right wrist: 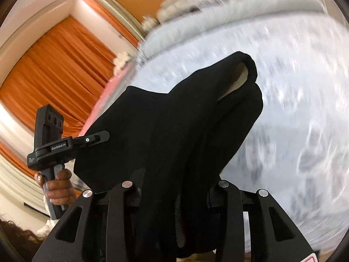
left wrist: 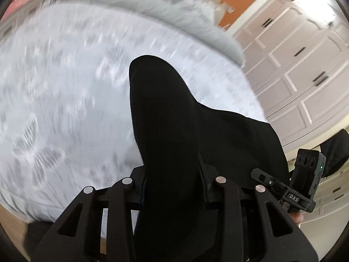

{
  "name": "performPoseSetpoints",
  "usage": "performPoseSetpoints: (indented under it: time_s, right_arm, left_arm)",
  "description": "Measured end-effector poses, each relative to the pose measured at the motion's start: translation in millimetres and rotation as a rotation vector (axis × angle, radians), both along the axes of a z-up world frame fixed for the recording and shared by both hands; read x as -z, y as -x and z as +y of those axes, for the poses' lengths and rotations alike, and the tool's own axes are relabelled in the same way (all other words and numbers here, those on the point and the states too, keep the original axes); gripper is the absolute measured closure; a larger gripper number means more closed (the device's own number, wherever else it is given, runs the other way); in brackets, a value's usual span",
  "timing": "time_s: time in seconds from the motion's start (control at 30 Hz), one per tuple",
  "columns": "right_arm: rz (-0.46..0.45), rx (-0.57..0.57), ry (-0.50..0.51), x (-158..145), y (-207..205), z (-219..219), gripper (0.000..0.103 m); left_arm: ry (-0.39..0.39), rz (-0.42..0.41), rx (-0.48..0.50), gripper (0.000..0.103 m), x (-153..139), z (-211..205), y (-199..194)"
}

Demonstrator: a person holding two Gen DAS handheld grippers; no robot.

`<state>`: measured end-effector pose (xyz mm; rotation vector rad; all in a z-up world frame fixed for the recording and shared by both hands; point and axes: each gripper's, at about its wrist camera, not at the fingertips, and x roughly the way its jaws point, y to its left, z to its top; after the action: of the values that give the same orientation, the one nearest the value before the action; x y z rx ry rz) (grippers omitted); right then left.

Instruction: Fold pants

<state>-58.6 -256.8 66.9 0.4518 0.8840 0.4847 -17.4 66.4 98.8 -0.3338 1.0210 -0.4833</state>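
Black pants hang in a thick fold from between the fingers of my left gripper, which is shut on the cloth; its fingertips are hidden under the fabric. In the right wrist view the same pants bunch up, showing a pale lining at one opening, and my right gripper is shut on them. Both grippers hold the pants above a white patterned bedspread. The right gripper shows at the cloth's right edge. The left gripper shows at its left edge, held by a hand.
A grey fluffy blanket lies along the bed's far side. White panelled cupboard doors stand to the right of the bed. Orange curtains hang on the left side. Both views are blurred by motion.
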Motion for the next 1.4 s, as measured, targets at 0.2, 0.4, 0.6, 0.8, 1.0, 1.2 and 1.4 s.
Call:
performPoseSetpoints:
  time_s: [0.2, 0.4, 0.6, 0.8, 1.0, 1.2, 1.4]
  right_arm:
    - [-0.217, -0.018, 0.052, -108.8, -20.4, 0.0, 0.067]
    - [-0.344, -0.017, 0.083, -160.7, -94.9, 2.4, 0.067]
    - [-0.377, 0.021, 0.072, -136.4, -199.5, 4.4, 0.066]
    - [-0.283, 0.078, 0.067, -52.6, -316.5, -1.0, 0.065]
    - [-0.095, 0.117, 0.082, 77.3, -408.0, -5.7, 0.065]
    - [0.043, 0.158, 0.033, 185.1, -422.8, -27.3, 0.039]
    - [-0.150, 0.313, 0.195, 120.3, -362.2, -49.7, 0.051]
  left_arm:
    - [-0.035, -0.252, -0.003, 0.069, -107.0, -8.5, -10.4]
    - [-0.080, -0.460, -0.085, 0.068, -162.3, -17.1, -63.4]
    - [-0.159, -0.528, -0.154, 0.068, -142.9, -24.1, -167.6]
    - [-0.164, -0.405, -0.182, 0.067, -55.8, -22.5, -291.8]
    - [-0.183, -0.194, -0.192, 0.067, 85.2, -26.0, -390.2]
    - [-0.192, -0.082, -0.231, 0.037, 190.5, -9.1, -406.2]
    - [-0.318, -0.270, -0.309, 0.031, 128.2, 10.3, -357.5]
